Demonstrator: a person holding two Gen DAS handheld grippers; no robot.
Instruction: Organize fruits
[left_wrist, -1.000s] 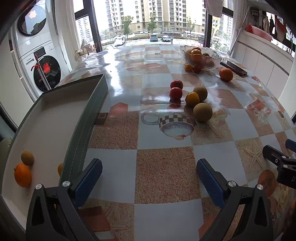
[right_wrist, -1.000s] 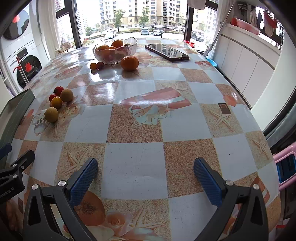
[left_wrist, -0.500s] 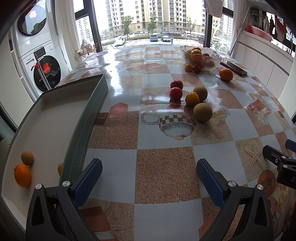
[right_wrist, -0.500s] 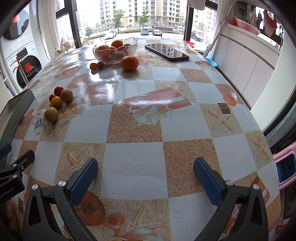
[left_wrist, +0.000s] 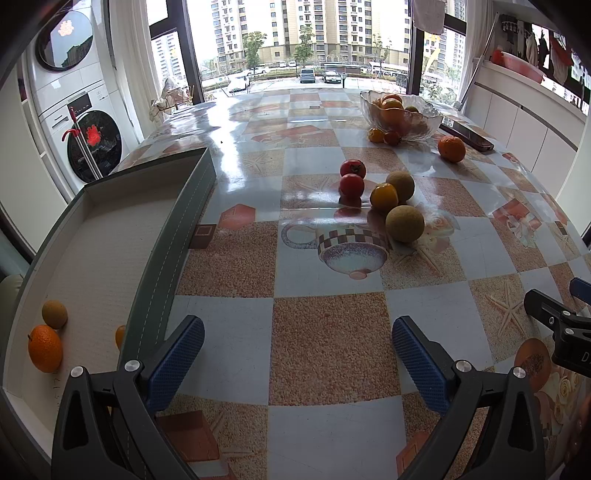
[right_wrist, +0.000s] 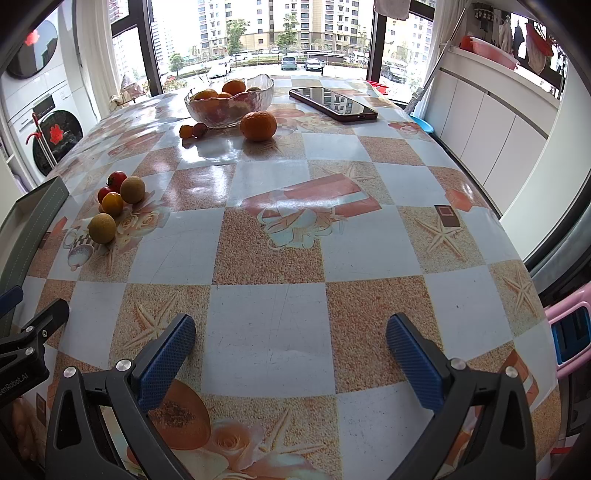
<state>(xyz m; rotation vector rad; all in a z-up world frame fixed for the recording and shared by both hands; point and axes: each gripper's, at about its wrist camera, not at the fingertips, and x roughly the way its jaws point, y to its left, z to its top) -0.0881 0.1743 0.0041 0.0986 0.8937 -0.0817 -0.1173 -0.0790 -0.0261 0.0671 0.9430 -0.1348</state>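
Note:
A cluster of loose fruit lies mid-table: two red tomatoes (left_wrist: 352, 176), a yellow fruit (left_wrist: 384, 196) and two tan round fruits (left_wrist: 405, 223). The same cluster (right_wrist: 112, 206) shows at the left in the right wrist view. An orange (left_wrist: 451, 148) sits beside a glass bowl (left_wrist: 400, 118) full of fruit. A grey tray (left_wrist: 92, 240) at the left holds an orange (left_wrist: 44, 348), a tan fruit (left_wrist: 54, 314) and a partly hidden yellow one. My left gripper (left_wrist: 297, 354) is open near the tray's corner. My right gripper (right_wrist: 290, 350) is open over bare tablecloth.
A dark phone (right_wrist: 332, 103) lies behind the bowl at the far right. Two small fruits (right_wrist: 192, 130) rest against the bowl. A washing machine (left_wrist: 88, 140) stands left of the table. White cabinets (right_wrist: 491, 122) run along the right. A pink object (right_wrist: 569, 332) sits past the table's right edge.

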